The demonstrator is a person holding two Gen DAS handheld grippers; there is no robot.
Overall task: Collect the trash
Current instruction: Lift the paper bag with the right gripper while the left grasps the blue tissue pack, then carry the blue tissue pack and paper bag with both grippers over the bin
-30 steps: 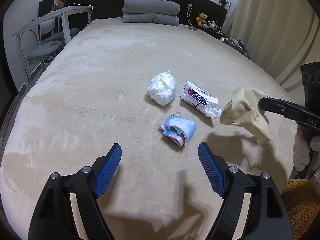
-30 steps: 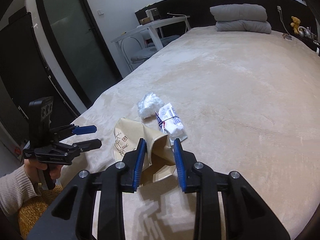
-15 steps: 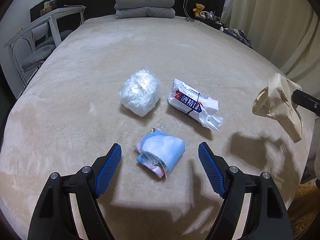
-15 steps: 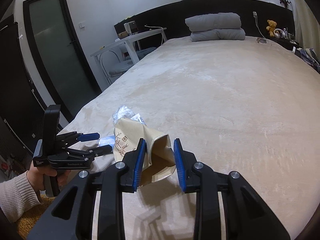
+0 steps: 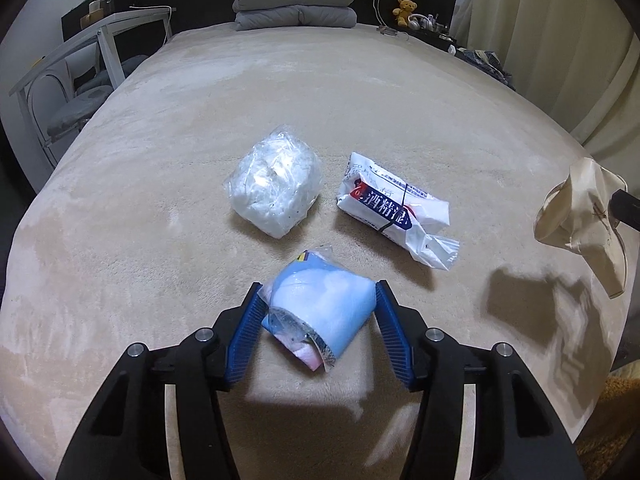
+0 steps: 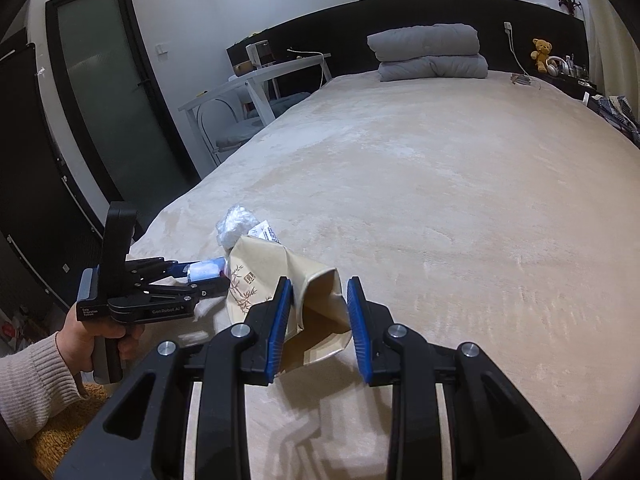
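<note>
Three pieces of trash lie on the beige bed (image 5: 160, 208). A blue and pink plastic packet (image 5: 318, 312) sits between the fingers of my left gripper (image 5: 316, 312), which is closed around it. A clear bag of white stuff (image 5: 276, 188) and a white wipes pack with blue label (image 5: 390, 204) lie just beyond. My right gripper (image 6: 318, 312) is shut on the rim of a beige paper bag (image 6: 296, 284), held above the bed's near edge; the bag also shows in the left wrist view (image 5: 580, 220).
Folded grey blankets (image 5: 294, 4) lie at the headboard. A white desk with a chair (image 5: 80, 80) stands left of the bed. A nightstand with a teddy bear (image 5: 406, 8) and curtains are at the right. A dark door (image 6: 112, 120) is at the left.
My left gripper moved forward and down to the blue packet and closed its fingers around it. The right gripper keeps hold of the paper bag.
</note>
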